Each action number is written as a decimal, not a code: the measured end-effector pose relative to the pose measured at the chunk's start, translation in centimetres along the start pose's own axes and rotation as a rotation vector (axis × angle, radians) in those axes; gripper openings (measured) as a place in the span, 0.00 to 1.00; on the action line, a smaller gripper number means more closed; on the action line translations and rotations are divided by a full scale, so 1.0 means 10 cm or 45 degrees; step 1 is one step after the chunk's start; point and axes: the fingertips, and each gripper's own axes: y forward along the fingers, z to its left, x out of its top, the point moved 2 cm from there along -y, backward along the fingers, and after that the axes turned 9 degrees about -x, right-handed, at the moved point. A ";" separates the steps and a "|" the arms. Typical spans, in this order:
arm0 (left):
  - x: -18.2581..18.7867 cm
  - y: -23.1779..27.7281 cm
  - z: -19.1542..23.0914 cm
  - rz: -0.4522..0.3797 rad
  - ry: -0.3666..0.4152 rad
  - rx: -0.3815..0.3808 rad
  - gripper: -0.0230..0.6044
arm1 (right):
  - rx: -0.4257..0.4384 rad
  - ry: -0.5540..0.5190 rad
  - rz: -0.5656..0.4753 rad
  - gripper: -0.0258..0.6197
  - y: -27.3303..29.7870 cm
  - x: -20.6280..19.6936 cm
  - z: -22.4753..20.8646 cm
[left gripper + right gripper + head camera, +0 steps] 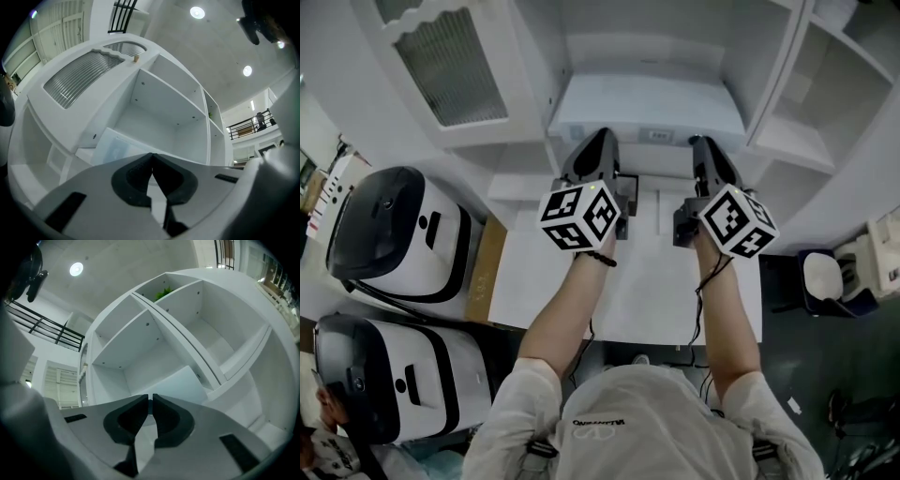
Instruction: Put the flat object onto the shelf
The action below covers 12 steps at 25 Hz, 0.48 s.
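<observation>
Your left gripper (152,157): jaws clamped shut on near edge of flat object (117,146). Your right gripper (150,400): jaws pinching same edge, thin sliver showing between pads. Just one flat object, white, long axis running across between your two grippers, far edge poking into shelf (787,141) bay. Desk (628,291) under your arms.
</observation>
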 end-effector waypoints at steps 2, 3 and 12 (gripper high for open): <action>-0.01 0.06 0.03 0.002 -0.012 0.004 0.04 | -0.004 0.009 0.011 0.10 0.06 0.01 -0.02; -0.01 0.09 0.04 0.003 -0.018 0.005 0.04 | -0.006 0.011 0.015 0.10 0.09 0.01 -0.03; -0.05 0.24 0.12 0.010 -0.026 0.017 0.04 | -0.029 -0.022 0.031 0.09 0.25 0.00 -0.10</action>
